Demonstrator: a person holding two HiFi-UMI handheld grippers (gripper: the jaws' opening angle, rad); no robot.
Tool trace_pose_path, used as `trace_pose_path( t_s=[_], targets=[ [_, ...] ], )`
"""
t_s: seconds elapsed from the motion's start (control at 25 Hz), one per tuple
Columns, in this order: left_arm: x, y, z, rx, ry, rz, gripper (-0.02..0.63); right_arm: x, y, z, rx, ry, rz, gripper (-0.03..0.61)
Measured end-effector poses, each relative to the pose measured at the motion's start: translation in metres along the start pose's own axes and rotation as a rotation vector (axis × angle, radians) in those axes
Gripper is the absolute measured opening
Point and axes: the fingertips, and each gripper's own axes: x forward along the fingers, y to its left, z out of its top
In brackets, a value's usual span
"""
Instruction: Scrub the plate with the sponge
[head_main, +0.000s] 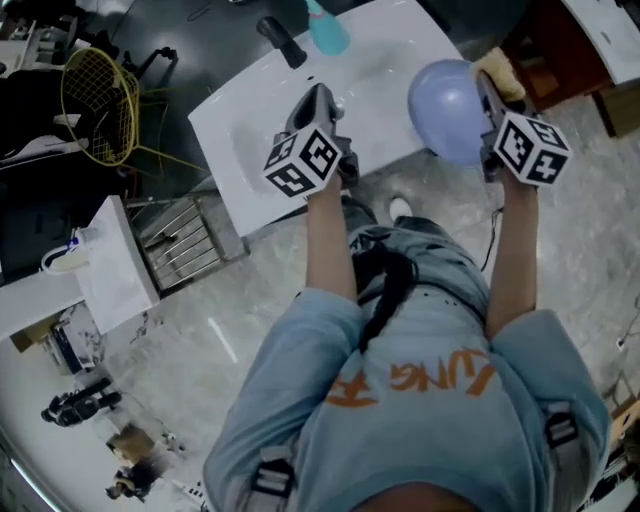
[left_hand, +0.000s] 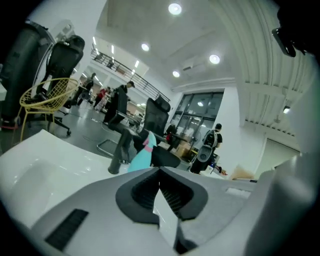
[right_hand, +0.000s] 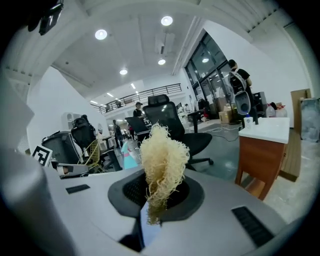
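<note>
The sponge (right_hand: 162, 155) is clamped by the fingers of the right gripper (right_hand: 159, 187), beside the plate (head_main: 448, 110) at the tabletop's (head_main: 400, 50) right edge. The plate should be steadied by the left gripper (left_hand: 160, 186), its fingers clenched empty.

Head camera looked steeply down from over person's shoulders onto white sink (head_main: 400, 70), arms reaching out below lens. Left gripper (left_hand: 160, 180) camera sat low over sink, faced along own jaws toward faucet (left_hand: 119, 150), open hall beyond. Right gripper (right_hand: 152, 192) camera faced along own jaws across room, sponge (right_hand: 162, 160) close before lens. All three shared teal bottle (head_main: 327, 28). Yellow wire chair (head_main: 98, 105) showed in head and left gripper views.
</note>
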Motion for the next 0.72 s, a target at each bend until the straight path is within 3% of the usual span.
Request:
trace_pose_path(
  t_s=[0.32,0.52,0.72],
  targets=[
    [-0.076,0.049,0.068,0.018,-0.2,0.168,0.003,0.045,0.109,0.044,-0.076,-0.054,0.278,0.031],
    [-0.119,0.065,0.113,0.079,-0.311,0.256,0.003,0.066,0.2,0.064,-0.128,-0.086,0.485,0.029],
    [-0.162,0.069,0.144,0.159,-0.383,0.332,0.003,0.066,0.273,0.068,-0.217,-0.092,0.589,0.029]
  ],
)
